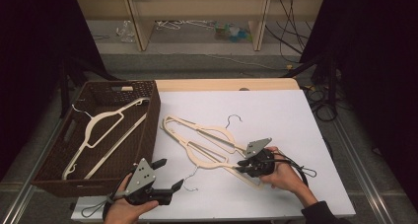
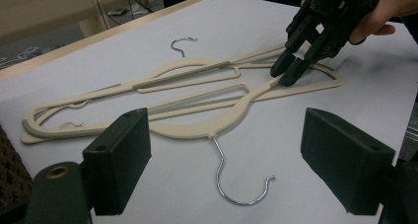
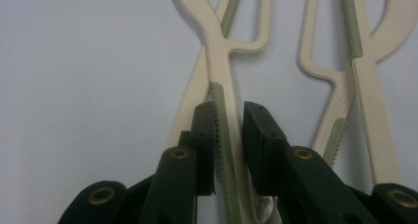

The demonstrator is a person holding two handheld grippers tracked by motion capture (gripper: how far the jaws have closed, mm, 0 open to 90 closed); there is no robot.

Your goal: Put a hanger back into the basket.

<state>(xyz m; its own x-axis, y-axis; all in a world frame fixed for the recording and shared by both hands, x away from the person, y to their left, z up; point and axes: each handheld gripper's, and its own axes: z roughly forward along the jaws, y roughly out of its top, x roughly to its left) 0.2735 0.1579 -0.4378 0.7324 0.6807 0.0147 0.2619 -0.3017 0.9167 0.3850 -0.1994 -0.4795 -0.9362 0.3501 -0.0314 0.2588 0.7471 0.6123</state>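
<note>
The right claw (image 1: 242, 166) is pinched on the shoulder arm of the nearer cream hanger (image 1: 207, 157) — in the right gripper view its two black pads (image 3: 204, 135) sit on either side of the arm, where a ribbed grey-green grip strip runs along the plastic. The left pad presses on the strip; whether the right one touches it I cannot tell. The left claw (image 1: 170, 174) is spread wide and holds nothing; it hovers over the near-left part of the white tabletop (image 1: 276, 115), with the hanger's bent wire hook (image 2: 236, 182) lying between its jaws in its own view.

Two hangers lie flat and overlapping on the tabletop, the second one (image 1: 197, 130) just behind the first. Both are smooth cream plastic with looped shoulders, thin lower bars and silvery metal hooks. A third hanger (image 1: 106, 132) of the same kind rests inside the dark brown woven basket (image 1: 148, 130) at the tabletop's left edge. No writing is legible on any of them.
</note>
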